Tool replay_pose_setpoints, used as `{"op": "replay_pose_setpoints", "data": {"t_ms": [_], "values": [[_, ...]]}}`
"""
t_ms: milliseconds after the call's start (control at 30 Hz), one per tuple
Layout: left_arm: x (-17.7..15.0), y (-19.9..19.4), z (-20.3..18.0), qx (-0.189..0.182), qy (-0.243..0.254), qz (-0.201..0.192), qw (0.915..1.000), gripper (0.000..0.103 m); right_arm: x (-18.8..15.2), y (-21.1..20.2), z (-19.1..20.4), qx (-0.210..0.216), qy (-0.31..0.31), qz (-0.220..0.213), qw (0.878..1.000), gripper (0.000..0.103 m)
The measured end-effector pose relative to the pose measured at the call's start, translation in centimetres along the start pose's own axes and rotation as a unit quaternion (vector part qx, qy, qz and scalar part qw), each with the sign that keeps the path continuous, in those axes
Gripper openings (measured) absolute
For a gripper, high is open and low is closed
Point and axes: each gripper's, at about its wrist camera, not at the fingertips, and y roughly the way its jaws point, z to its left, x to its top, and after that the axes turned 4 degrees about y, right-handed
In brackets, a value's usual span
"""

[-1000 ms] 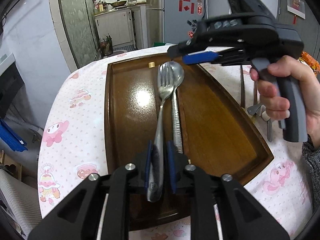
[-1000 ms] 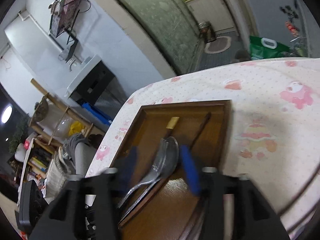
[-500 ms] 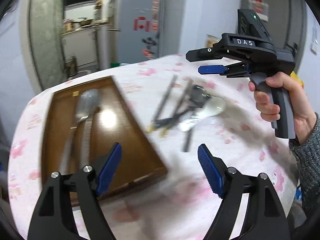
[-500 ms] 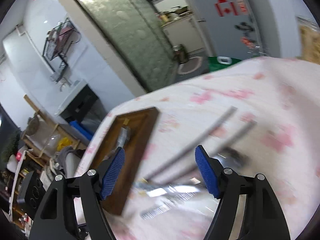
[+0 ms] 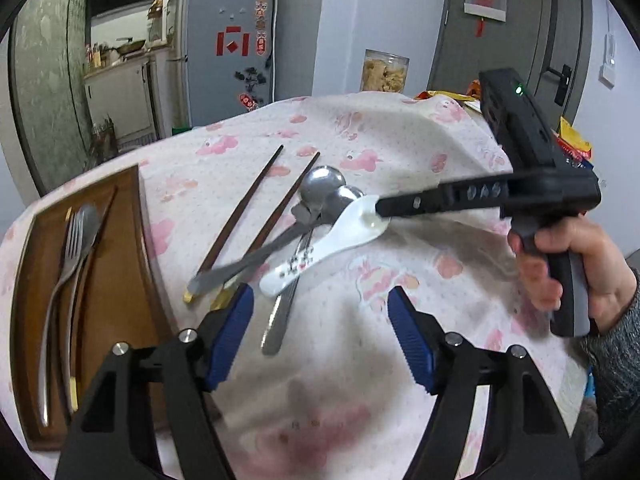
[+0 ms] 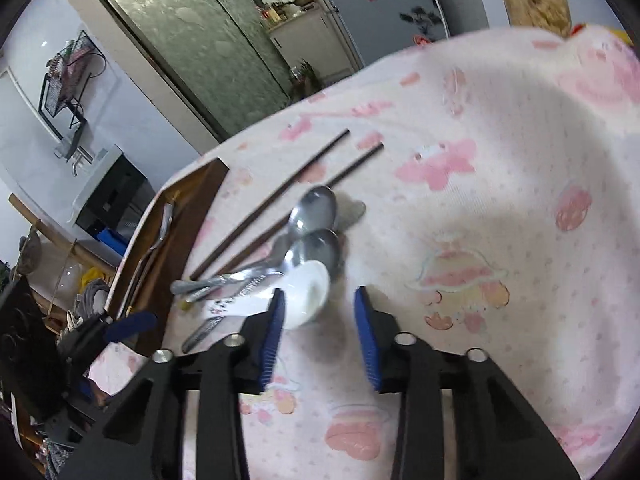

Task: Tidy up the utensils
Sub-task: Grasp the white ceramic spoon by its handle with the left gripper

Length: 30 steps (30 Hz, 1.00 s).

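The left gripper (image 5: 320, 332) stands spread wide at the bottom of its own view, its jaws narrowing slightly, with only bare tablecloth (image 5: 400, 140) between the blue pads (image 5: 230, 336). The right gripper (image 6: 320, 320) is closing; its pads (image 6: 274, 326) are still apart and press on nothing. The bowl of the white ceramic spoon (image 6: 308, 292) lies just ahead of the gap, its rim next to the left-hand pad.

The pile of loose utensils sits mid-frame in the left wrist view, just above the left gripper's tips: the white ceramic spoon (image 5: 324, 252), two metal spoons (image 5: 322, 190) crossing under it, and a pair of dark chopsticks (image 5: 240, 212) slanting toward the upper centre. The right gripper (image 5: 416, 202) reaches in from the right edge, its tip over the ceramic spoon's bowl, with a hand (image 5: 568, 264) wrapped round the grip.

Only the left wrist view shows the whole wooden tray (image 5: 120, 288) at the left edge, holding a fork (image 5: 68, 256), a spoon and a chopstick side by side. The right wrist view shows the tray (image 6: 188, 216) edge-on at centre left and the left gripper (image 6: 128, 324) at the lower left.
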Motion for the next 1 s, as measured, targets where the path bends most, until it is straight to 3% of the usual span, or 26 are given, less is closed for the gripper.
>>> {"op": "replay_pose_setpoints", "data": {"t_ms": [100, 133, 267, 367, 500, 800, 867, 1000], "values": [[0.5, 0.8, -0.4, 0.001, 0.009, 0.006, 0.9999, 0.073, 0.1, 0.6, -0.1, 0.015, -0.001, 0.0, 1.0, 0.021], [0.6, 1.2, -0.5, 0.008, 0.014, 0.009, 0.9998, 0.073, 0.2, 0.7, 0.1, 0.006, -0.011, -0.004, 1.0, 0.011], [0.8, 2.3, -0.9, 0.016, 0.027, 0.018, 0.9993, 0.068, 0.2, -0.1, 1.0, 0.023, -0.043, -0.011, 0.999, 0.004], [0.9, 2.9, -0.8, 0.016, 0.03, 0.023, 0.9992, 0.061, 0.4, -1.5, 1.3, 0.055, -0.056, -0.012, 0.997, 0.004], [1.3, 3.4, -0.5, 0.016, 0.028, 0.025, 0.9992, 0.05, 0.9, -2.5, 1.6, 0.063, -0.07, -0.009, 0.996, 0.004], [2.1, 2.7, -0.8, 0.015, 0.046, 0.017, 0.9987, 0.052, 1.6, -4.0, 2.1, 0.088, -0.075, -0.007, 0.993, 0.004], [2.1, 2.5, -0.9, 0.02, 0.049, 0.015, 0.9985, 0.036, 1.8, -4.1, 2.2, 0.088, -0.075, -0.009, 0.993, 0.005], [1.9, 1.4, -1.3, 0.02, 0.061, 0.009, 0.9979, 0.029, 2.4, -4.3, 3.0, 0.096, -0.075, -0.011, 0.992, 0.005]]}}
